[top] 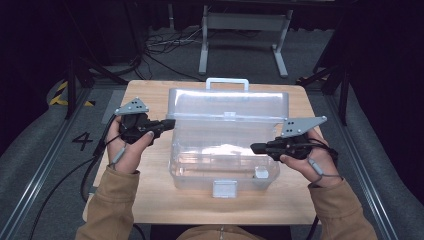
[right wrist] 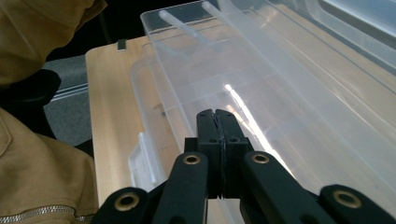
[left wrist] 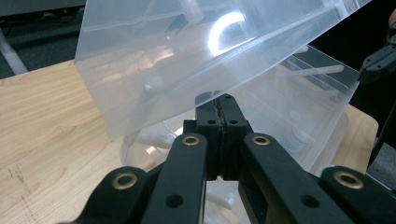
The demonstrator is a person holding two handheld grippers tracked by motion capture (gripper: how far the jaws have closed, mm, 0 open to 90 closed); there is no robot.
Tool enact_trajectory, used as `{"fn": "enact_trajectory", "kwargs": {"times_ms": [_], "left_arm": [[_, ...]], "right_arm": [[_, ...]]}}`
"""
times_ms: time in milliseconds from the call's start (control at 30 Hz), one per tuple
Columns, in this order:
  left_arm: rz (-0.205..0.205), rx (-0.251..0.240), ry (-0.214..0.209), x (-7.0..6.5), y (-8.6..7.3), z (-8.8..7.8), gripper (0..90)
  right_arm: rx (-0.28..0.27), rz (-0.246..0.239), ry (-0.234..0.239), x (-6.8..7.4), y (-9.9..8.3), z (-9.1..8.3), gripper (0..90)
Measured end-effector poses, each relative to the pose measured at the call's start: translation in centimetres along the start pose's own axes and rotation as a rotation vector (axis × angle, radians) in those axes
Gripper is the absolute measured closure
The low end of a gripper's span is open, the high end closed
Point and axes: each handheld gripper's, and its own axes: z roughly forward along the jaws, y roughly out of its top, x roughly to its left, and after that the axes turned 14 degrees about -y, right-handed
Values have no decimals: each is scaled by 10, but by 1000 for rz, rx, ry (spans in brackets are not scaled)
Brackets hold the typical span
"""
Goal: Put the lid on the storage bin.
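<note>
The clear plastic box (top: 225,155) took up the middle of the bench (top: 150,200), its raised lid (top: 227,105) walling off the far side. The open top lay free from above, with a small white piece (top: 261,172) in the near right corner inside. The left tool (top: 170,124), jaws pressed together, sat at the box's left wall under the lid's edge; the right tool (top: 254,148), likewise closed, reached over the right rim. Bare bench strips ran left, right and in front, where a latch (top: 224,188) jutted out.
</note>
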Motion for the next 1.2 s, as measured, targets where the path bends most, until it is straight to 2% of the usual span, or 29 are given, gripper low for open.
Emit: {"fn": "enact_trajectory", "kwargs": {"times_ms": [167,333,367,733,933,1200], "left_arm": [[-1,7,-5,0,0,0,896],[0,15,-11,-1,-1,-1,897],[-1,15,-11,-1,-1,-1,896],[-1,51,-29,-5,-2,-3,895],[3,79,-33,-7,-3,-3,895],[-2,126,-39,-11,-3,-5,895]], "right_arm": [[-34,44,-33,-5,-9,-10,900],[-45,79,-54,-9,-16,-16,900],[-49,89,-76,-12,-17,-19,900],[-55,153,-139,-24,-30,-31,900],[-54,184,-149,-31,-34,-35,900],[-33,216,-140,-34,-37,-40,900]]}}
